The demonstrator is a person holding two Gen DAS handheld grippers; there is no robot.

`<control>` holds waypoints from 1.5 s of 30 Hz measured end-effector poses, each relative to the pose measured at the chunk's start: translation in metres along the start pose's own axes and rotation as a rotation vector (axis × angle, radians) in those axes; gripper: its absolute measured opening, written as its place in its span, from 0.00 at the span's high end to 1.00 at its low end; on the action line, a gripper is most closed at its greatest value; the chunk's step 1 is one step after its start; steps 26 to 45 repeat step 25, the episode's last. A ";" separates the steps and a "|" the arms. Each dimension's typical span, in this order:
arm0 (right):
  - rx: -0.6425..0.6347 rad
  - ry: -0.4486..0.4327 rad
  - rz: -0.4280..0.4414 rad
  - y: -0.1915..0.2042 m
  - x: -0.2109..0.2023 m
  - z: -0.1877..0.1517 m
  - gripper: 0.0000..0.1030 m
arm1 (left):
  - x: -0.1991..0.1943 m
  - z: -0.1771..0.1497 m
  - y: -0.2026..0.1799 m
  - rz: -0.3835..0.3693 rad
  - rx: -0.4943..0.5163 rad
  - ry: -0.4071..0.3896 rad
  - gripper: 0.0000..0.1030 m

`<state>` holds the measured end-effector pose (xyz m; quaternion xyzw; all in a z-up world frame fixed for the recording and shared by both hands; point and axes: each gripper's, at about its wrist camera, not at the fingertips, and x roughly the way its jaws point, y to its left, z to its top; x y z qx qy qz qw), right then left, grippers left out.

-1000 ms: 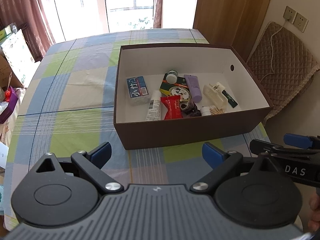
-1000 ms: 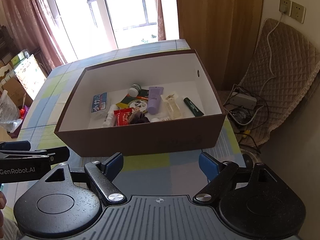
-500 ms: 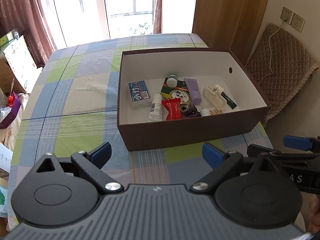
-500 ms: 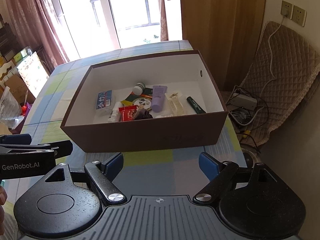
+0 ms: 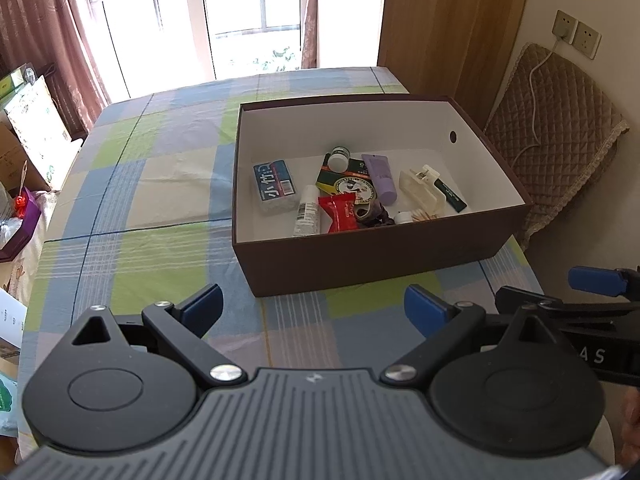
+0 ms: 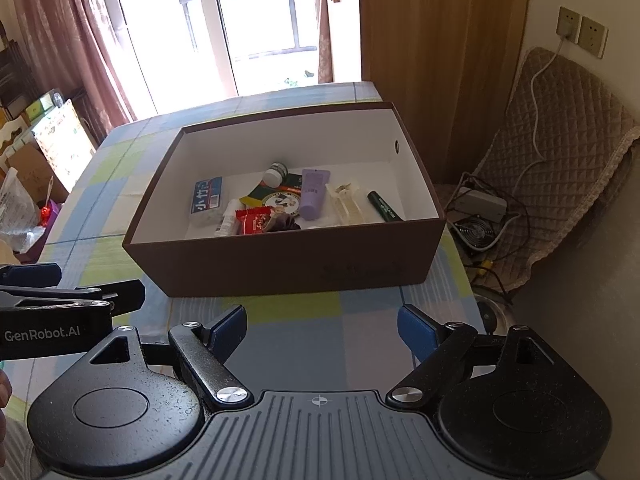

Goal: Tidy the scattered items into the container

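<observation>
A brown box (image 5: 360,260) (image 6: 280,268) with a white inside stands on the checked tablecloth. In it lie several small items: a blue tissue pack (image 5: 275,186) (image 6: 207,201), a purple tube (image 5: 380,178) (image 6: 314,192), a red packet (image 5: 342,212) (image 6: 253,221), a white spray bottle (image 5: 307,216), a green pen (image 5: 450,196) (image 6: 385,207) and a small jar (image 5: 339,157). My left gripper (image 5: 312,310) is open and empty, held back from the box's near wall. My right gripper (image 6: 322,324) is open and empty too, short of the box's front.
The checked tablecloth (image 5: 140,200) stretches left of the box. A quilted chair (image 6: 560,168) with cables and a power strip (image 6: 480,204) stands right of the table. Cardboard and bags (image 5: 24,148) sit beyond the left edge. A window (image 6: 256,20) lies behind.
Both grippers have drawn back and up from the box, so it looks smaller and farther in both views. Their jaws have stayed open and empty.
</observation>
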<state>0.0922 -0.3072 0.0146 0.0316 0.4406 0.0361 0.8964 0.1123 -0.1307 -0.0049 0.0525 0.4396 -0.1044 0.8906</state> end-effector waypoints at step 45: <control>0.026 0.032 -0.013 -0.006 0.001 -0.020 0.15 | 0.000 -0.018 -0.010 -0.010 0.065 0.010 0.07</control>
